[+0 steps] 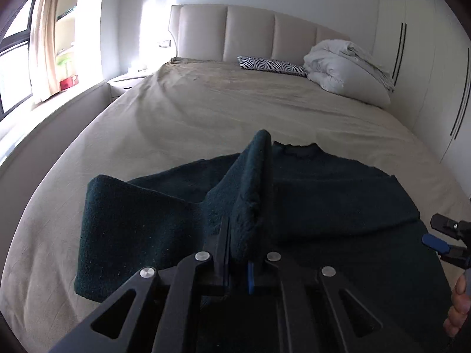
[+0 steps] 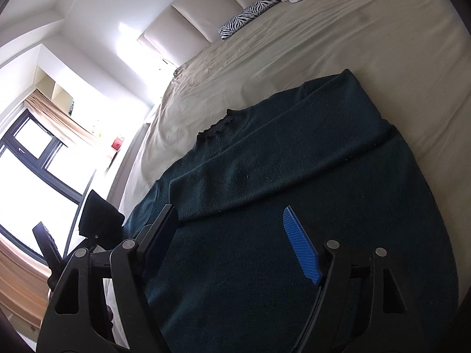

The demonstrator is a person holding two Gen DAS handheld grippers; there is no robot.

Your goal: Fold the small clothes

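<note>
A dark green sweater [image 1: 323, 194] lies flat on the beige bed [image 1: 206, 111], neck hole toward the headboard. My left gripper [image 1: 244, 235] is shut on the end of one sleeve [image 1: 253, 182], which stands up between the fingers while the rest of that sleeve trails off to the left. In the right wrist view the sweater [image 2: 279, 153] has its other sleeve [image 2: 294, 135] laid across the chest. My right gripper [image 2: 229, 214] hovers open over the lower body of the sweater, nothing between its fingers. The left gripper [image 2: 97, 220] shows at the left edge there, clamped on dark cloth.
A zebra-print cushion [image 1: 270, 66] and a bundled white duvet [image 1: 344, 67] lie by the padded headboard [image 1: 250, 32]. White wardrobe doors [image 1: 426, 58] line the right side, a window with curtains [image 1: 41, 44] the left. A hand [image 1: 459, 303] shows at the right edge.
</note>
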